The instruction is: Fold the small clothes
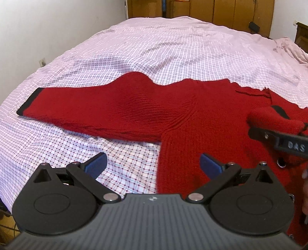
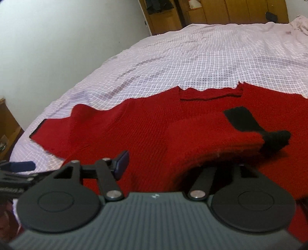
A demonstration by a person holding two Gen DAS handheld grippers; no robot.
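red sweater (image 1: pixel 134 107) on checked bedsheet (image 1: pixel 154 48), wooden wardrobe (image 1: pixel 211 9) beyond

A home bedroom is showing ahead of the grippers. A wide bed (image 1: pixel 173 48) is spreading out in front of them under a pink checked sheet (image 2: pixel 211 53), plain white walls (image 1: pixel 38 28) are rising to the left, and wooden wardrobe doors (image 1: pixel 221 11) are standing beyond the far edge of the bed.
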